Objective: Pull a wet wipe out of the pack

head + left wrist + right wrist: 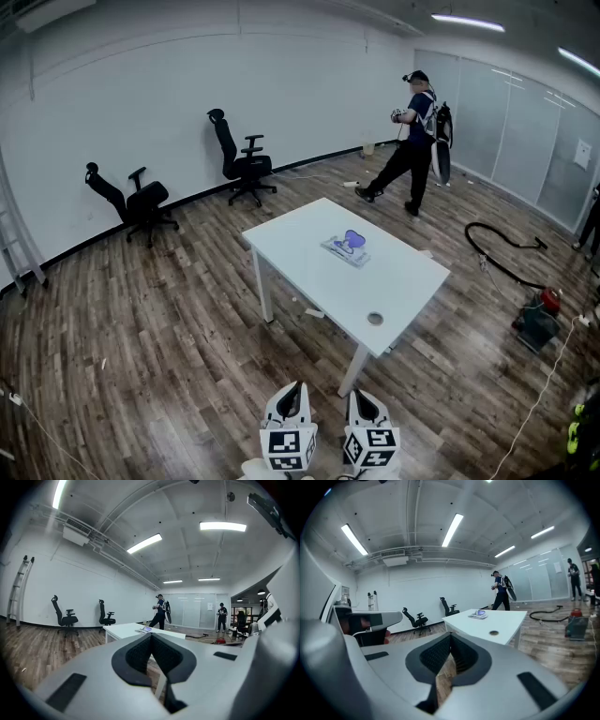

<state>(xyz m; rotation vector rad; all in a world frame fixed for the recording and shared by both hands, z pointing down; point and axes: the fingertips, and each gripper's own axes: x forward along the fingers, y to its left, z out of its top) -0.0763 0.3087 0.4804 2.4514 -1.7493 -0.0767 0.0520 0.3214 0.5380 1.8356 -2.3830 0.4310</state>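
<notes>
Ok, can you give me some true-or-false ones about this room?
1. The pack lies on the table. True.
2. The left gripper holds the pack. False: its jaws are shut on nothing, and it is short of the table.
3. Two chairs stand by the wall. True.
4. The right gripper is wide open. False: its jaws are together.
5. The person at the back sits on a chair. False: the person is on their feet.

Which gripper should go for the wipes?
Right, narrowly. The right gripper and left gripper are both shut, short of the table holding the wipes pack, but the right is nearer its corner.
</notes>
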